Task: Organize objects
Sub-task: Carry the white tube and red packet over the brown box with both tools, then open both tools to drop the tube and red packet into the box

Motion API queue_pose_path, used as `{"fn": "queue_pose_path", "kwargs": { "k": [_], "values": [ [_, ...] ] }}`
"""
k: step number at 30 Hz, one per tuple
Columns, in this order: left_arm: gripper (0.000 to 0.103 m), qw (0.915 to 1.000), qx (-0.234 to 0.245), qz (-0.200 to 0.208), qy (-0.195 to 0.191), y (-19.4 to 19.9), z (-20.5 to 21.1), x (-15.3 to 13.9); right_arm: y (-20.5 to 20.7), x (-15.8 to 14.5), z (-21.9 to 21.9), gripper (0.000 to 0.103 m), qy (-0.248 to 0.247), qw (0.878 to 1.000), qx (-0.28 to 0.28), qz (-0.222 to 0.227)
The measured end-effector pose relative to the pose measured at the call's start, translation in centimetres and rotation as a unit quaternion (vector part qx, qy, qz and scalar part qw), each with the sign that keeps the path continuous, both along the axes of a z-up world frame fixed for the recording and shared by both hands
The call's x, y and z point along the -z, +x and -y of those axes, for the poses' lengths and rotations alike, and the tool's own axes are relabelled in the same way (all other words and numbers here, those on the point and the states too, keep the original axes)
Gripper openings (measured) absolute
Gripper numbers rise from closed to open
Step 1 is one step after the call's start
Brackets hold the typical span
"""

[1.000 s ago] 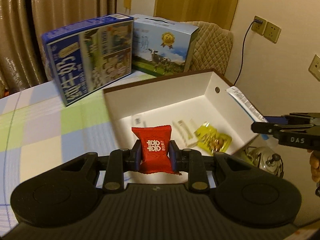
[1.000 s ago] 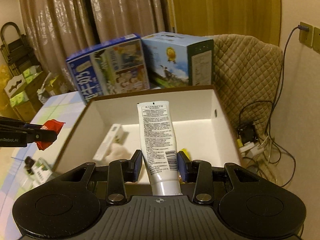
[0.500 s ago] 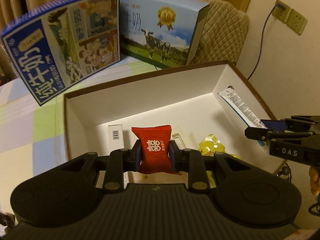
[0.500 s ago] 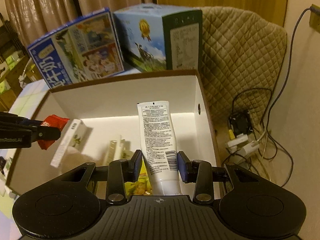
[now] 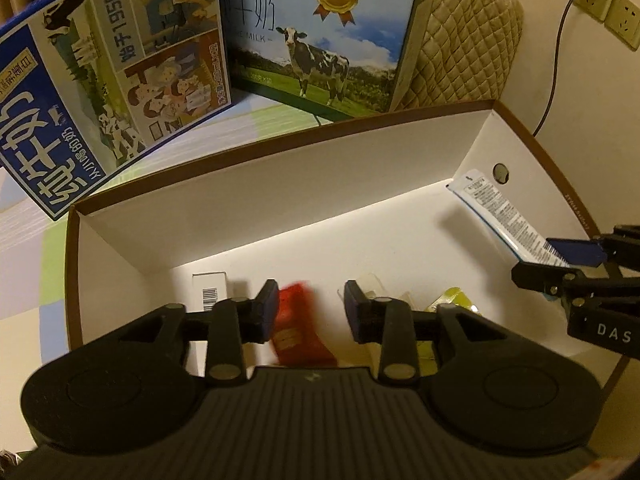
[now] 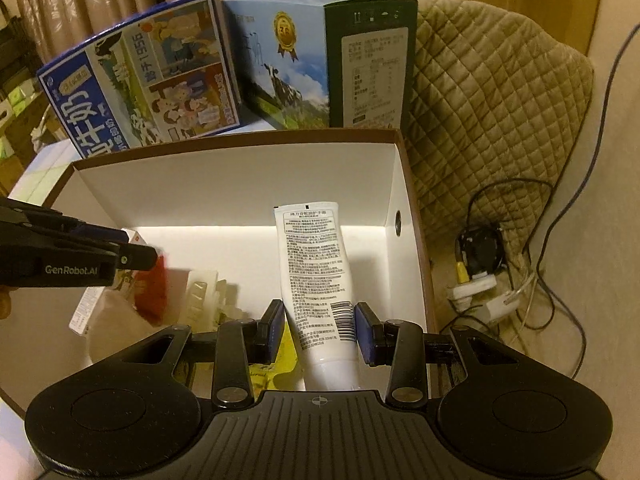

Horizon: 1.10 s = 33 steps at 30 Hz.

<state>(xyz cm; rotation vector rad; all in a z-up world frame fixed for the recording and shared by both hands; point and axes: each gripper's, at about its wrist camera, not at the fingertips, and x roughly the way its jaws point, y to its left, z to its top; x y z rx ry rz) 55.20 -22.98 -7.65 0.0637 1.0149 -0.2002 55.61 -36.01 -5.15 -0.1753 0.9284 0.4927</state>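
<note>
- Left tongs point(image 5: 308, 312): spread apart over the white box point(image 5: 360, 168), nothing gripped; red sachet point(image 5: 298, 328) seen blurred between and below the pads, inside the box.
- Right tongs point(image 6: 316, 332): parted a little, white tube point(image 6: 320, 280) between the pads, gaps visible at both sides, tube pointing into the box.

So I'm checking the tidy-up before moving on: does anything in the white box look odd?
Only the red candy packet: it is motion-blurred between the open left gripper fingers, apparently dropping into the white cardboard box. The white tube sits upright between the right gripper fingers.
</note>
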Motion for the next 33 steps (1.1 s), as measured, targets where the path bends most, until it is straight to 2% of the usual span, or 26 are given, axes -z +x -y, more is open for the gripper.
{"fn": "queue_pose_path", "kwargs": {
  "k": [11,16,18,25,33],
  "values": [
    [0.049,1.0,-0.007,0.002,0.006,0.0,-0.8,0.0,0.9,0.8,-1.9,0.035,-0.057,0.998,-0.026,0.026],
    [0.055,0.9999,-0.014,0.001,0.002,-0.1,-1.5,-0.2,1.4,1.2,-2.4,0.035,-0.069,0.996,-0.017,0.047],
    [0.063,0.9999,-0.014,0.002,0.001,-0.2,-1.8,-0.3,1.5,1.2,-2.3,0.036,-0.062,0.997,-0.016,0.047],
    [0.072,0.9999,-0.011,0.01,-0.005,-1.1,-2.0,-1.1,1.4,0.5,-1.4,0.04,-0.03,0.999,-0.009,0.043],
    [0.084,0.9997,-0.009,0.02,-0.014,-3.0,-2.2,-2.6,-1.3,-1.5,0.7,0.045,0.029,0.999,0.0,0.024]
  ]
}}
